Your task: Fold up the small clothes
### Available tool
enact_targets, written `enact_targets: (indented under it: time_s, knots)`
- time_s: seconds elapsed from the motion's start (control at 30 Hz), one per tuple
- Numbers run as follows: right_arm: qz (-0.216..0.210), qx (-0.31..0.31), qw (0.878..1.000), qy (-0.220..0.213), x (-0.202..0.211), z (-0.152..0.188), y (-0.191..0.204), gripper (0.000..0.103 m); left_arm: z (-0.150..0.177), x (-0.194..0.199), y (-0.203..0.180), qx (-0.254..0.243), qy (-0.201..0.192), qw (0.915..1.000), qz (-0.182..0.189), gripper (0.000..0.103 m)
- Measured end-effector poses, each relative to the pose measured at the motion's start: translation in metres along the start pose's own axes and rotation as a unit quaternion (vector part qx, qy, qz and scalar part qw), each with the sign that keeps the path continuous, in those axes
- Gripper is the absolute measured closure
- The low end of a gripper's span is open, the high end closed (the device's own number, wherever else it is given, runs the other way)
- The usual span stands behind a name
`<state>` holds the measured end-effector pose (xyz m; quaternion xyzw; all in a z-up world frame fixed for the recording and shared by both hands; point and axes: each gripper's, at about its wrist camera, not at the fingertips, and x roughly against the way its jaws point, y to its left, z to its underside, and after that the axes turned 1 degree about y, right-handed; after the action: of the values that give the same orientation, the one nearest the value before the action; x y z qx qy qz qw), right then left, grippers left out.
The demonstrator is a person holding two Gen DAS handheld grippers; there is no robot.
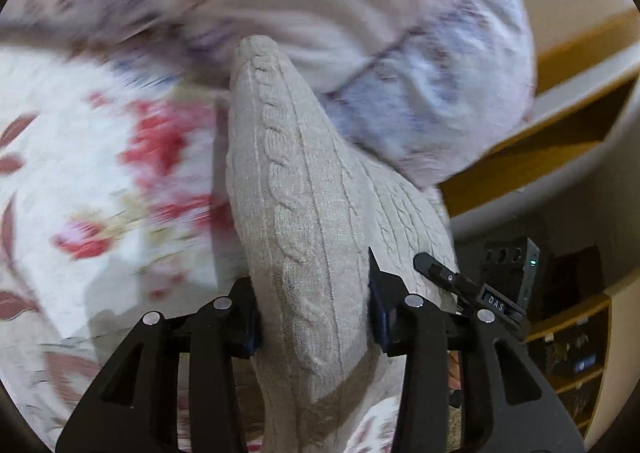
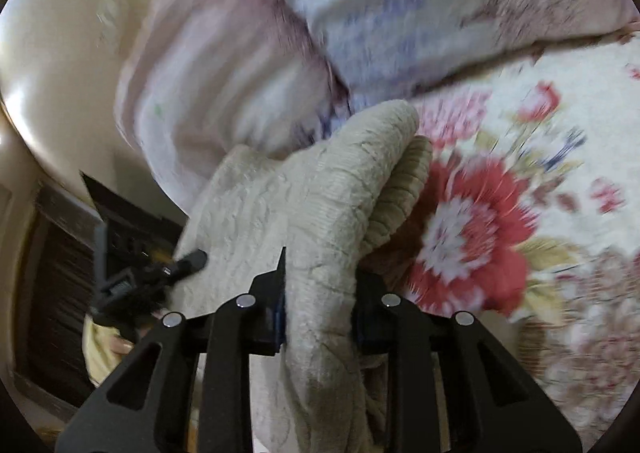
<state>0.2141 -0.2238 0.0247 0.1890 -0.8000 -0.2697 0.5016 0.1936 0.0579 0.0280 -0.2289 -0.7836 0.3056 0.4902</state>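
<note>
each tool, left (image 1: 314,317) and right (image 2: 320,309), clamps the knit (image 1: 296,189), lifted above the floral bedspread (image 2: 520,213) so it hangs free for folding.

1. The small garment (image 1: 304,189) is a beige cable-knit piece, with raised braided cables running along its length.
2. In the left wrist view it is bunched into a thick, upright ridge that narrows to a rounded tip at the top.
3. In the right wrist view the same knit (image 2: 320,213) shows a ribbed hem, folded over on itself at the upper right.
4. It hangs lifted above a floral bedspread (image 2: 500,193), with its lower part drooping out of view.
</note>
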Motion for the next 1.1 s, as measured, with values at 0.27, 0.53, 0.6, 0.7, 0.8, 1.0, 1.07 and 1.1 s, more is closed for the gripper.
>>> enact_targets:
  time_s: [0.27,0.53,0.6,0.7,0.8,1.0,1.07,1.1]
  knots:
    - [0.020,-0.031,0.999,-0.006,0.011,-0.010,-0.013,0.061,0.003,-0.006,0.022,0.021,0.009,0.9997,0.006,0.048]
    - [0.057,-0.005,0.996,-0.067,0.009,-0.039,-0.003,0.088,0.000,-0.008,0.020,0.022,0.009,0.9997,-0.004,0.045]
    - [0.087,0.044,0.991,-0.090,0.012,-0.035,0.012,0.094,-0.001,-0.007,0.020,0.020,0.009,0.9997,-0.007,0.045]
    - [0.157,0.067,0.980,-0.100,0.009,-0.030,0.015,0.095,0.000,-0.004,0.021,0.015,0.007,0.9998,-0.014,0.041]
    - [0.185,0.037,0.980,-0.064,-0.008,-0.031,-0.001,0.093,-0.001,-0.002,0.016,0.001,-0.006,0.9994,-0.033,0.040]
    - [0.188,0.078,0.975,-0.088,0.021,-0.020,0.021,0.071,0.008,0.010,-0.005,-0.048,-0.028,0.9941,-0.093,0.040]
    - [0.168,0.102,0.976,-0.094,0.032,-0.008,0.033,0.070,0.014,0.017,-0.010,-0.066,-0.032,0.9920,-0.103,0.040]
    - [0.157,0.121,0.976,-0.092,0.038,0.000,0.041,0.070,0.018,0.020,-0.013,-0.075,-0.033,0.9909,-0.107,0.039]
